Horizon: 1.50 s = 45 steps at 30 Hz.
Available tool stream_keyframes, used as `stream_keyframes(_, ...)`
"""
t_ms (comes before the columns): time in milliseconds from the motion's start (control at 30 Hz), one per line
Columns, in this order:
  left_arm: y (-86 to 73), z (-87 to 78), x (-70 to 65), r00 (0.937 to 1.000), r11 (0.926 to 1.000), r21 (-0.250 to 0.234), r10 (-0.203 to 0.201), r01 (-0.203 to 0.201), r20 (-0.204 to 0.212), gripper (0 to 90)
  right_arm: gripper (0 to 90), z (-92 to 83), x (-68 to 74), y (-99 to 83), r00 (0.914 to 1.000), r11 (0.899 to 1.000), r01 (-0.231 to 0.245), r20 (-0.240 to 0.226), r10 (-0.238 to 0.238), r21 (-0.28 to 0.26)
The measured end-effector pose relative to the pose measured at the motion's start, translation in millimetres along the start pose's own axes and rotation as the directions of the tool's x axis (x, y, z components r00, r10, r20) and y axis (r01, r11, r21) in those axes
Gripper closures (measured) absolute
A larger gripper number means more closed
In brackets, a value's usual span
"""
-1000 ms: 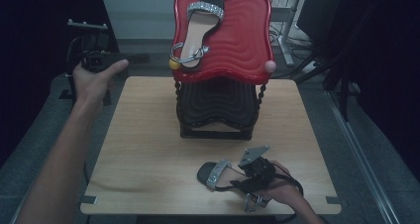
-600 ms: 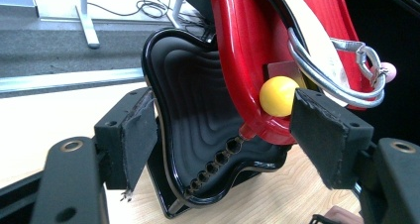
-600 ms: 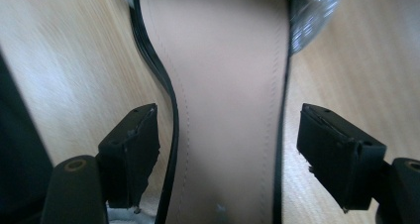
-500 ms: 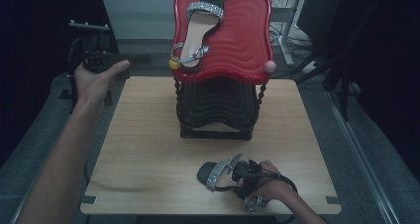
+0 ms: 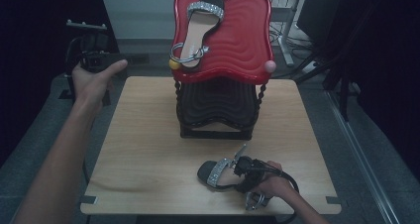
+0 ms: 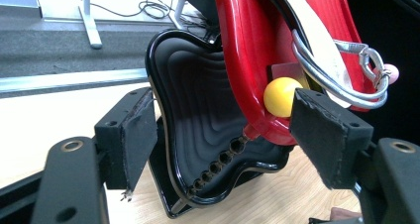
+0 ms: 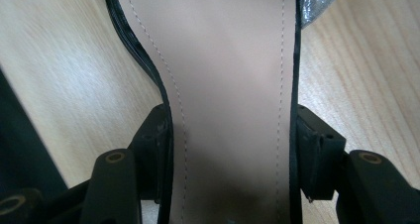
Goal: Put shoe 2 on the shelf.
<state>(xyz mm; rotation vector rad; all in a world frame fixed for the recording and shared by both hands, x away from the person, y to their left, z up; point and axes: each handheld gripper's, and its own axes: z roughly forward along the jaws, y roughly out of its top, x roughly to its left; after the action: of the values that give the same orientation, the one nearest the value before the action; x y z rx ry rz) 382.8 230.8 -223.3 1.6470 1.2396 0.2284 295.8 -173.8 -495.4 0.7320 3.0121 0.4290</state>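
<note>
Left hand-held gripper (image 5: 94, 60) raised, jaws parted wide; right hand-held gripper (image 5: 237, 170) low, jaws clamped inward.

A glossy red ribbed tray (image 5: 237, 45) tops a black ribbed stand (image 5: 218, 102) on the pale wood-grain table (image 5: 148, 149), with yellow (image 6: 281, 96) and pink (image 5: 269, 66) balls, and silver-glitter-strapped sandals (image 5: 220, 172) with beige insoles.
</note>
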Motion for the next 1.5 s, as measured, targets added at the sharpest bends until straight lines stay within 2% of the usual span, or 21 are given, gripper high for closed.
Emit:
stream_keyframes(67,0.4,-0.3,0.5,1.0,1.0,0.0,0.0,0.0,0.0,26.3,42.7,-7.5,-4.7,-2.5,0.9986,0.999,-0.034,-0.041,0.033,-0.033)
stream_keyframes(267,0.4,-0.4,0.8,1.0,1.0,-0.002,-0.002,0.002,0.0,26.3,42.7,-33.6,-16.1,-17.1,0.9941,0.991,-0.075,-0.087,0.065,-0.109)
stream_keyframes(467,0.4,0.1,0.4,1.0,1.0,-0.002,-0.005,0.005,0.006,26.4,42.7,-59.0,-35.7,-46.4,0.9779,0.967,-0.176,-0.146,0.149,-0.186)
stream_keyframes(500,0.5,0.1,0.4,1.0,1.0,-0.002,-0.005,0.005,0.006,26.4,42.7,-59.0,-35.7,-46.4,0.9779,0.967,-0.176,-0.146,0.149,-0.186)
stream_keyframes(533,0.7,-0.2,0.4,1.0,1.0,-0.002,-0.003,0.003,0.005,26.3,42.7,-62.7,-40.1,-52.8,0.9739,0.959,-0.195,-0.156,0.165,-0.205)
stream_keyframes(567,0.9,-0.4,0.5,1.0,1.0,-0.004,-0.003,0.003,0.005,26.3,42.7,-70.6,-48.8,-66.3,0.965,0.942,-0.237,-0.171,0.199,-0.238)
stream_keyframes(733,1.4,-1.1,-0.2,1.0,1.0,-0.005,-0.004,0.004,0.008,26.3,42.7,-91.3,-69.0,-101.5,0.9393,0.894,-0.333,-0.189,0.287,-0.299)
stream_keyframes(900,1.7,-1.3,-1.8,1.0,1.0,-0.003,-0.003,0.003,0.008,26.4,42.7,-109.0,-90.4,-134.1,0.9084,0.835,-0.417,-0.195,0.37,-0.358)
stream_keyframes(933,1.7,-1.3,-1.8,1.0,1.0,-0.003,-0.003,0.003,0.008,26.4,42.7,-109.0,-90.4,-134.1,0.9084,0.835,-0.417,-0.195,0.37,-0.358)
stream_keyframes(967,2.1,-1.4,-2.3,1.0,1.0,-0.003,-0.002,0.002,0.008,26.4,42.7,-116.1,-97.7,-144.0,0.8915,0.806,-0.453,-0.211,0.401,-0.381)
stream_keyframes(1067,2.7,-2.0,-2.4,1.0,1.0,-0.003,-0.001,0.001,0.007,26.4,42.7,-128.3,-107.9,-154.6,0.8742,0.765,-0.486,-0.233,0.426,-0.424)
stream_keyframes(1100,2.8,-2.0,-2.3,1.0,1.0,-0.003,-0.001,0.001,0.008,26.4,42.7,-128.3,-107.9,-154.6,0.8742,0.765,-0.486,-0.233,0.426,-0.424)
stream_keyframes(1133,2.8,-2.1,-2.3,1.0,1.0,-0.003,-0.001,0.001,0.007,26.3,42.7,-137.1,-115.2,-159.0,0.8638,0.739,-0.504,-0.252,0.436,-0.447)
stream_keyframes(1167,2.4,-2.0,-2.2,1.0,1.0,-0.001,-0.001,0.001,0.007,26.3,42.7,-140.9,-118.9,-160.3,0.8611,0.728,-0.508,-0.254,0.44,-0.459)
stream_keyframes(1200,2.2,-2.0,-2.1,1.0,1.0,-0.001,-0.001,0.001,0.006,26.4,42.7,-144.9,-122.4,-160.9,0.858,0.719,-0.513,-0.257,0.445,-0.468)
stream_keyframes(1233,2.2,-2.0,-2.1,1.0,1.0,-0.001,-0.001,0.001,0.006,26.3,42.7,-144.9,-122.4,-160.9,0.858,0.719,-0.513,-0.257,0.445,-0.468)
stream_keyframes(1300,1.6,-2.1,-1.7,1.0,1.0,0.0,0.002,-0.002,0.007,26.4,42.7,-155.2,-132.4,-160.1,0.8513,0.7,-0.524,-0.267,0.452,-0.486)
stream_keyframes(1400,1.3,-2.1,-1.4,1.0,1.0,0.0,-0.003,0.003,0.009,26.4,42.7,-165.2,-141.7,-157.3,0.8427,0.68,-0.537,-0.278,0.461,-0.5)
stream_keyframes(1433,1.3,-2.1,-1.4,1.0,1.0,0.0,-0.003,0.003,0.009,26.3,42.7,-165.2,-141.7,-157.3,0.8427,0.68,-0.537,-0.278,0.461,-0.5)
stream_keyframes(1467,1.6,-2.4,-0.7,1.0,1.0,0.0,-0.002,0.002,0.009,26.4,42.7,-172.6,-147.7,-154.9,0.8374,0.665,-0.544,-0.282,0.468,-0.512)
stream_keyframes(1500,1.6,-2.4,-0.7,1.0,1.0,0.0,-0.002,0.002,0.009,26.3,42.7,-176.6,-150.5,-153.4,0.8359,0.658,-0.546,-0.284,0.47,-0.519)
